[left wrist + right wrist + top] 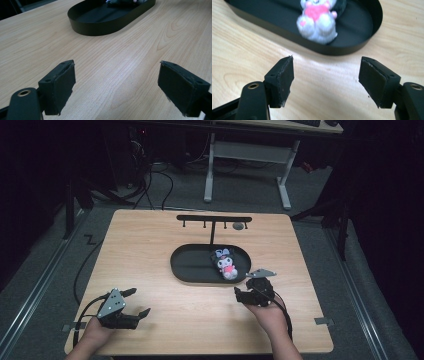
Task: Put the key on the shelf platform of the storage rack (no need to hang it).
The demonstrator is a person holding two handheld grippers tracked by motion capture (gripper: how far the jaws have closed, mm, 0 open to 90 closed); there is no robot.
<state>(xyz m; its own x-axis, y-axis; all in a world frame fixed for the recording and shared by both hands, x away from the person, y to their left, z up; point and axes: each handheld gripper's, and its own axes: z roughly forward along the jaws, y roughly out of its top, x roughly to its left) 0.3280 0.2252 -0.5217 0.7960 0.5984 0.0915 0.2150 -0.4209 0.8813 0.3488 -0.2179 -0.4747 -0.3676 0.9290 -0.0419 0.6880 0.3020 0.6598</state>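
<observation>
Right gripper, jaws spread, sits closest to our plush toy at 12 o'clock in the tray; left gripper also spread.

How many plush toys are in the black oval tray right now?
1: a small grey-and-pink plush toy lies at the right end of the black oval tray, just ahead of the right claw.

No readable text, label, brand, number or sign anywhere. Plain wood grain across the tabletop; plain black on the oval tray. Possibly some marking on the plush toy, too blurred to read.
</observation>
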